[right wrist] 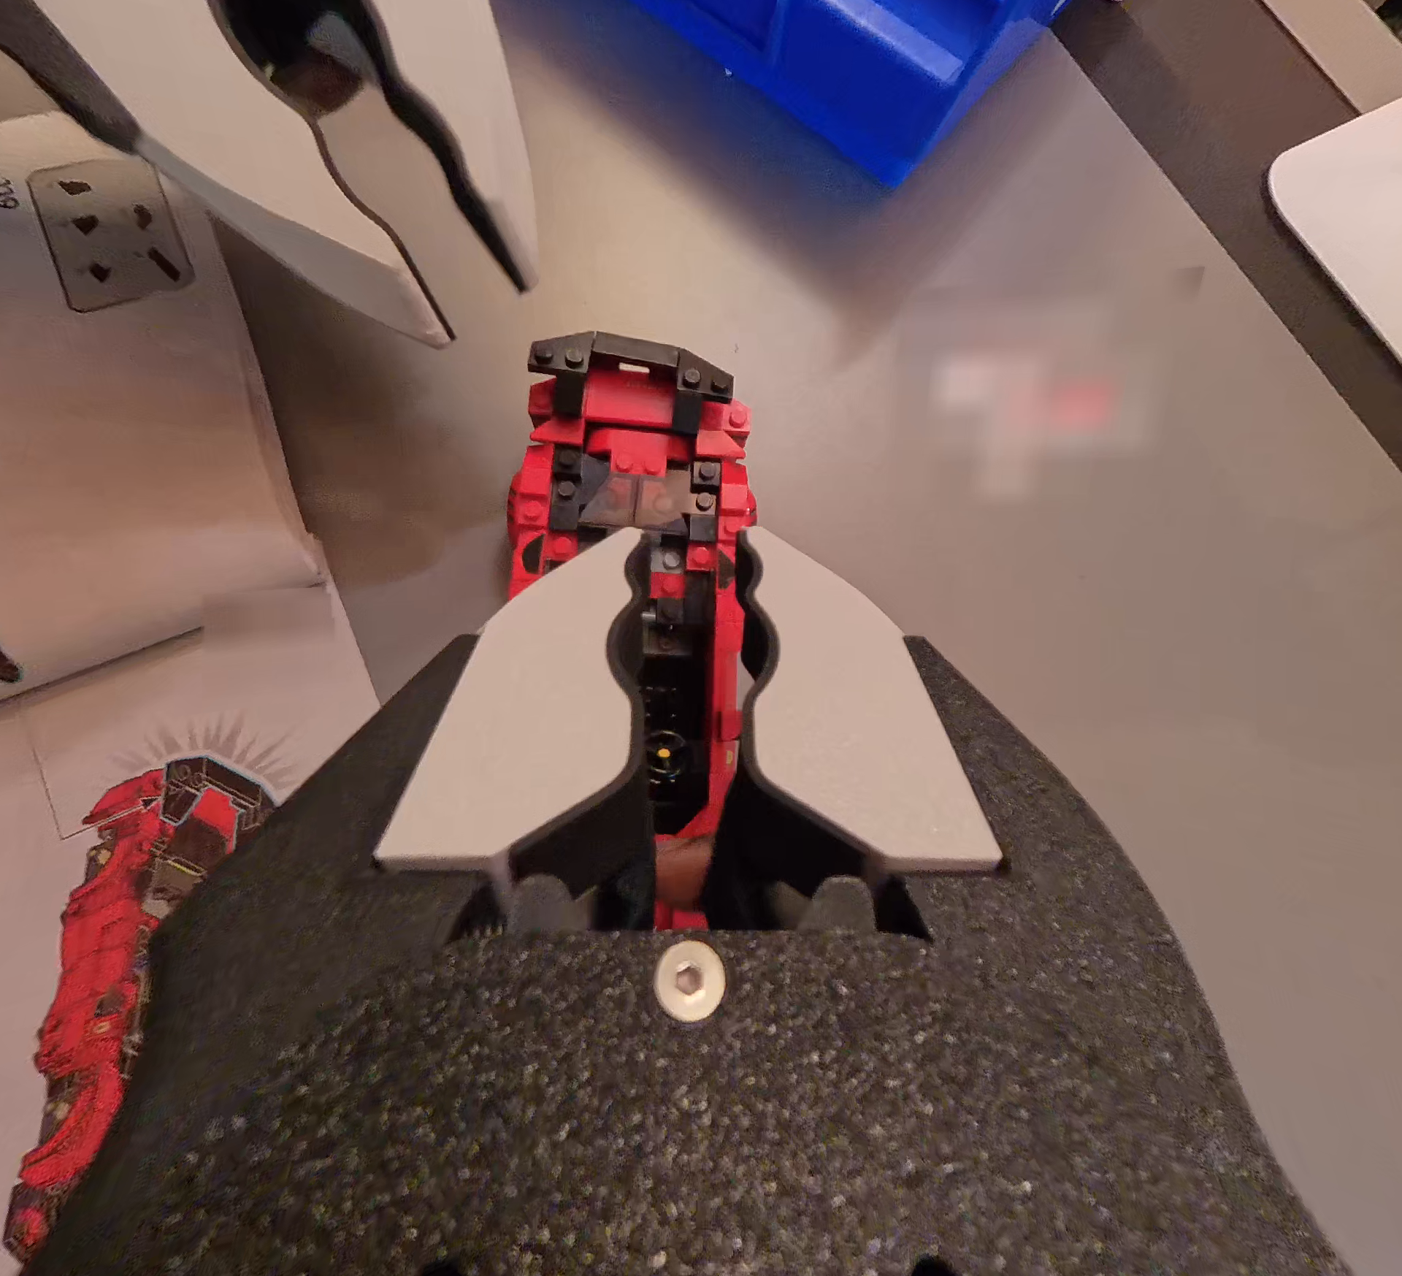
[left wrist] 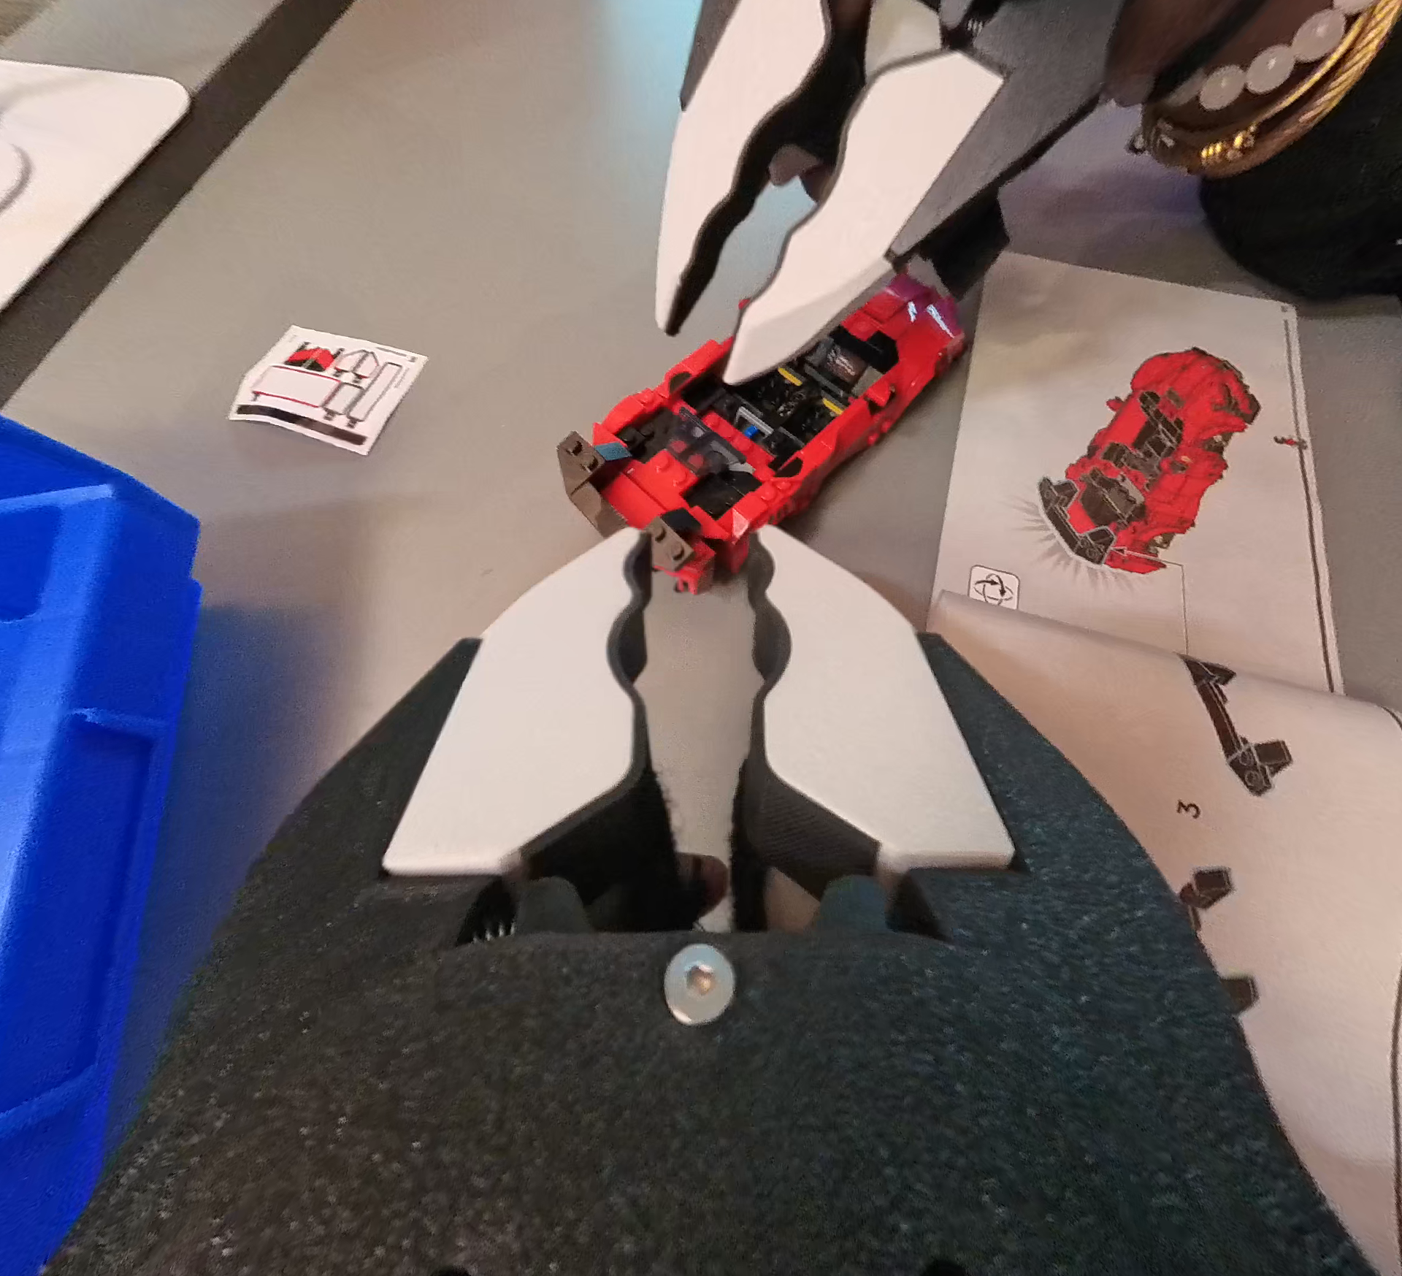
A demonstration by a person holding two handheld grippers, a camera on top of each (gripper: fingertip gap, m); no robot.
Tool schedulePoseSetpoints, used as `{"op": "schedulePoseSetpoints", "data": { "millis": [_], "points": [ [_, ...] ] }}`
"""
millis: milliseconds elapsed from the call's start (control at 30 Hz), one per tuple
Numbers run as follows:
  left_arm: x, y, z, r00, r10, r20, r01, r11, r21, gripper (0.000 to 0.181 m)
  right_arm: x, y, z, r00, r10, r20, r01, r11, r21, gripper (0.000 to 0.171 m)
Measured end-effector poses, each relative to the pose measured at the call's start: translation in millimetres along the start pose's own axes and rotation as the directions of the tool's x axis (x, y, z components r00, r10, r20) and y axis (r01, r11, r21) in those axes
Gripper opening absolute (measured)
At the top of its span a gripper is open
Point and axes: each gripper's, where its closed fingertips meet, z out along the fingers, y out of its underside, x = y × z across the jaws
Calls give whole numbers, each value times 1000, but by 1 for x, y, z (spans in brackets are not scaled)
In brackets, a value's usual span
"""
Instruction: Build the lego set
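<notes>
A partly built red and black lego car (left wrist: pixel 789 473) lies on the grey table, its black rear wing toward my left gripper. My left gripper (left wrist: pixel 698 538) is open, its tips close around the car's rear corner. In the right wrist view it (right wrist: pixel 482 310) hangs just left of the wing, apart from the car (right wrist: pixel 630 435). My right gripper (right wrist: pixel 686 534) is a little open over the cockpit. From the left wrist view (left wrist: pixel 705 346) one tip rests in the cockpit and the other is outside the car's side. I see no loose piece in either.
An open instruction booklet (left wrist: pixel 1123 443) lies beside the car, also in the right wrist view (right wrist: pixel 152 481). A sticker sheet (left wrist: pixel 326 390) lies on the table. A blue bin (left wrist: pixel 76 708) stands near the left gripper. A white board (left wrist: pixel 61 154) lies farther off. A braceleted wrist (left wrist: pixel 1290 48) holds the right gripper. The grippers' ends are close to 8 cm from one another.
</notes>
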Motion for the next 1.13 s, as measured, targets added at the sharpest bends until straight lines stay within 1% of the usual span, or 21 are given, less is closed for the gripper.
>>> {"op": "schedulePoseSetpoints", "data": {
  "millis": [67,100,200,267,300,333,433,533,567,633,667,733,800,867,900,933,967,1000,1033,1067,1133],
  "points": [
    [-3,-3,-1,1000,-1,19,0,1000,21,33,2,2,0,1000,-2,-11,2,1000,-4,23],
    [-4,-4,-1,1000,-4,27,3,1000,30,41,2,2,-1,1000,1,-11,-1,1000,-1,26],
    [-9,-4,-2,999,-37,36,35,999,41,59,2,-3,-1,1000,23,2,-23,999,31,42],
    [-12,-4,-3,997,-52,50,50,998,44,61,-1,-7,0,999,26,19,-27,998,59,46],
    [-11,-4,-4,998,-46,47,44,998,44,31,-1,-7,0,1000,21,21,-22,997,72,33],
    [-8,-5,-6,999,-27,32,26,999,45,0,-1,-8,-3,1000,8,19,-9,996,89,0],
    [-2,-11,-9,999,27,21,-29,997,69,0,-4,-14,-12,1000,-21,15,19,993,115,0],
    [1,-15,-5,1000,5,20,-6,998,61,0,-3,-14,-22,1000,-11,-26,14,994,107,0],
    [-1,-15,-4,999,-18,44,17,999,40,14,-5,-16,-26,999,-8,-37,12,993,113,6],
    [-12,-16,-1,983,-99,154,102,995,-9,65,-10,-21,-40,998,-6,-62,15,990,143,26],
    [-20,-14,-2,959,-138,248,154,987,-47,78,-12,-25,-48,997,-1,-75,13,986,166,38],
    [-38,-4,-14,866,-137,480,235,960,-151,89,-18,-35,-57,995,35,-93,-12,971,237,70],
    [-50,-3,-33,742,-45,669,256,941,-221,93,-29,-48,-66,993,80,-92,-48,950,310,99],
    [-56,-4,-49,617,27,787,274,929,-247,103,-42,-57,-73,990,92,-102,-51,936,348,117],
    [-55,-2,-53,580,42,813,296,920,-258,105,-50,-61,-76,990,83,-112,-38,932,362,121],
    [-50,-1,-52,566,48,823,309,913,-266,92,-60,-66,-80,991,62,-120,-13,927,375,119],
    [-43,-2,-48,584,61,810,290,916,-279,35,-73,-73,-88,992,22,-128,31,914,405,92],
    [-35,-6,-42,610,79,789,242,929,-280,0,-92,-82,-99,991,-46,-124,98,883,459,36],
    [-29,-8,-39,608,102,788,212,935,-284,0,-112,-93,-113,985,-109,-136,165,830,532,0],
    [-24,-4,-40,591,142,794,211,923,-322,0,-124,-102,-126,978,-115,-175,197,792,578,0],
    [-14,-2,-37,574,206,793,199,904,-378,0,-152,-108,-138,966,-170,-193,252,782,570,0]
  ]
}}
